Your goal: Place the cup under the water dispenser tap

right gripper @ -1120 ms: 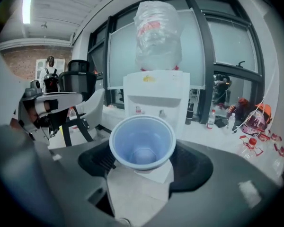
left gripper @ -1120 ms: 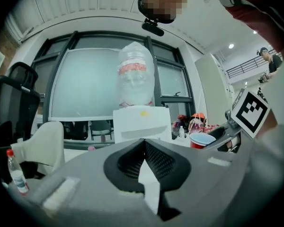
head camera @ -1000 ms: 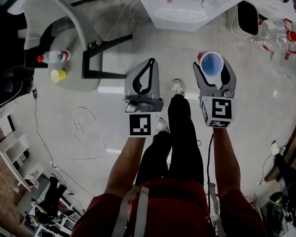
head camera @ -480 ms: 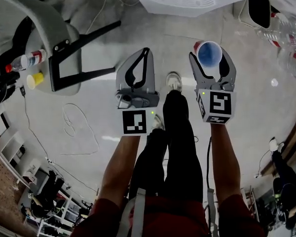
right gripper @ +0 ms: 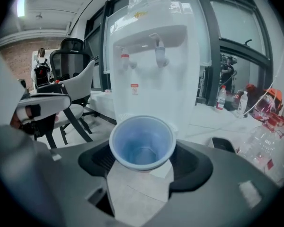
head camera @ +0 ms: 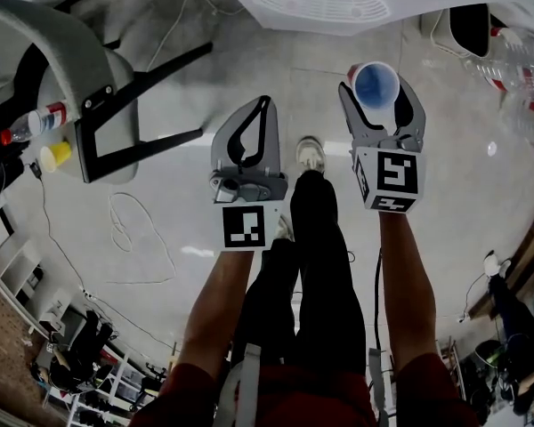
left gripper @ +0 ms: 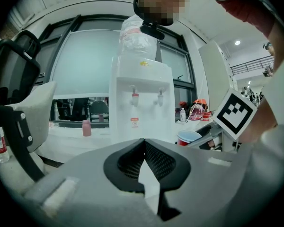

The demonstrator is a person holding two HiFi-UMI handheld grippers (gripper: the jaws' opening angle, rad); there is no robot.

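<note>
The cup [right gripper: 142, 143] is held upright, mouth open and empty, clamped between the spread jaws of the right gripper [head camera: 379, 94], in front of the water dispenser [right gripper: 154, 56] and lower than its taps [right gripper: 160, 52], not under them. The left gripper [head camera: 265, 107] is held alongside, jaws closed together on nothing. Both forearms are stretched forward over a pale glossy floor [head camera: 205, 185]. A chair [head camera: 62, 60] is seen at left, plastic bottles [head camera: 516, 69] at right. The dispenser's bottle is cut off at the top, and its tray is hidden behind the cup.
</note>
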